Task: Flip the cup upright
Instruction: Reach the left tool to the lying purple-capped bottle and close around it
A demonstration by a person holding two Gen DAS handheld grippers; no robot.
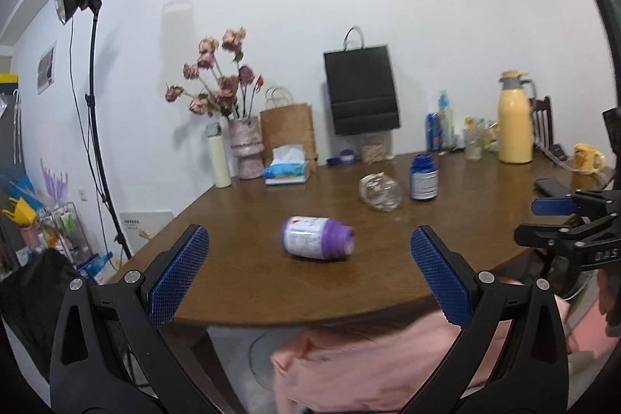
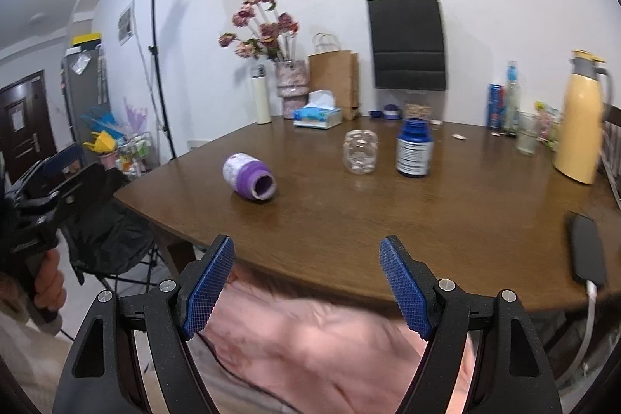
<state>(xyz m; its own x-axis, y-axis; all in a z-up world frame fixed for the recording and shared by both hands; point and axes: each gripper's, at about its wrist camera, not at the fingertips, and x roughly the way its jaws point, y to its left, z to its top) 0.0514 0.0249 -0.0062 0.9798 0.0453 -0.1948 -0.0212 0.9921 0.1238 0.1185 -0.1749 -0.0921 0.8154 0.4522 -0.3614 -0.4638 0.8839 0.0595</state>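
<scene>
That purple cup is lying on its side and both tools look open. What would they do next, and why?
Probably bring the left tool forward to straddle the purple cup: it lies on its side on the table, straight ahead between that tool's open fingers, nothing touching it.

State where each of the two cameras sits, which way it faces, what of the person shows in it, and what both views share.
Left wrist: on the left gripper, open before the table's near edge, facing the tipped purple cup; pink lap below, right gripper at right.
Right wrist: on the right gripper, open, facing the table; hand holding the left gripper at left.
Shared: cup, clear jar, blue bottle.
</scene>
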